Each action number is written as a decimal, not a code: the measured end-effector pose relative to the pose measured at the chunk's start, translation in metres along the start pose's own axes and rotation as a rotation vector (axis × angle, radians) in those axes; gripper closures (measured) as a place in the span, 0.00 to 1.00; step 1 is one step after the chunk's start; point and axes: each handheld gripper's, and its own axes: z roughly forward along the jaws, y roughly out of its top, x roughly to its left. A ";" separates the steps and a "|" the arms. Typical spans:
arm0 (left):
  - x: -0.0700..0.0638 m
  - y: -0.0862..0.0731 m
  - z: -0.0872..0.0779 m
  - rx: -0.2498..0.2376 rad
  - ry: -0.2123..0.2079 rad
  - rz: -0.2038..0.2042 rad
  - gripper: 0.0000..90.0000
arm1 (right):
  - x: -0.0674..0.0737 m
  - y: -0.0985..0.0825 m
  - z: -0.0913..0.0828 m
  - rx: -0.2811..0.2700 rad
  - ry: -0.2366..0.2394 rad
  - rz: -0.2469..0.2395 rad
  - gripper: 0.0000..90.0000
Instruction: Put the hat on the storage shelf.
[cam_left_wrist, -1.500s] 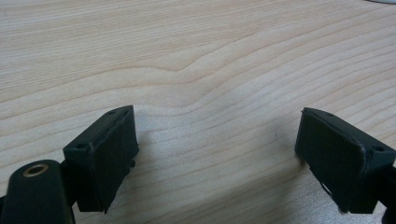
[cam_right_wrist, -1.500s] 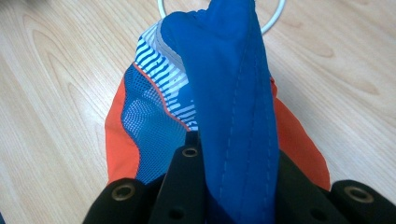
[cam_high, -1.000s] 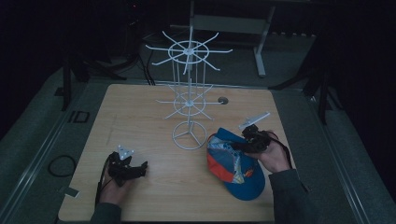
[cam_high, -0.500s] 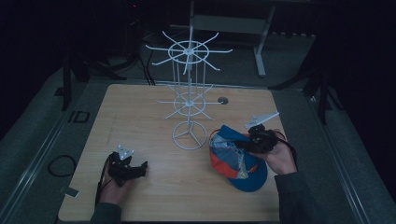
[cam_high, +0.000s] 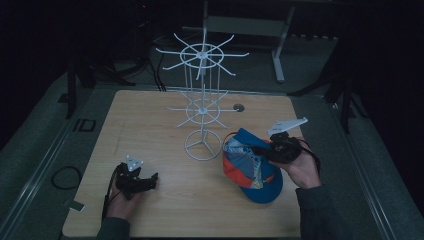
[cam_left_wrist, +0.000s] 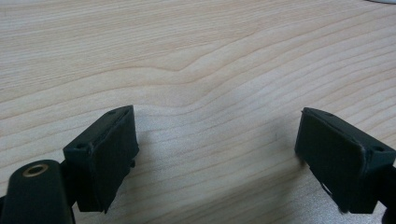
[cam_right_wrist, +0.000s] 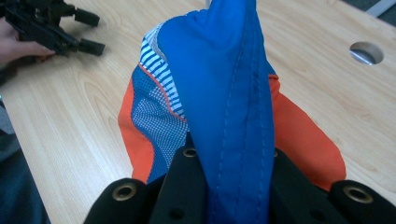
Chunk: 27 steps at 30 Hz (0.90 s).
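Observation:
A blue and orange cap (cam_high: 252, 165) with a striped inner panel lies at the table's right front, its crown side raised. My right gripper (cam_high: 257, 150) is shut on a fold of the cap's blue fabric (cam_right_wrist: 233, 107), which rises between its black jaws. Near the left front edge my left gripper (cam_high: 150, 180) rests low over the bare wood, open, with nothing between its fingers (cam_left_wrist: 105, 149). That left gripper (cam_right_wrist: 88, 32) also appears far off in the right gripper view, held by a hand.
A white wire display stand (cam_high: 202, 100) with two tiers of hooks and a round base stands mid-table, just left of the cap. A cable hole (cam_high: 239, 107) sits behind it. The wooden table (cam_high: 150, 125) has dark floor and cables around it.
The right gripper has lifted and shifted slightly back with the cap fabric in it, raising the cap's near side. The left gripper has stayed put.

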 end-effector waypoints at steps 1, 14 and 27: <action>0.000 0.000 0.000 -0.001 0.000 -0.001 0.15 | 0.000 0.000 -0.002 -0.008 0.000 0.002 0.98; 0.000 0.000 0.000 -0.002 0.001 0.001 0.15 | 0.004 0.005 -0.025 -0.095 0.024 0.018 0.98; 0.000 0.000 0.000 -0.001 0.001 0.000 0.15 | 0.004 0.012 -0.043 -0.134 0.011 0.008 0.98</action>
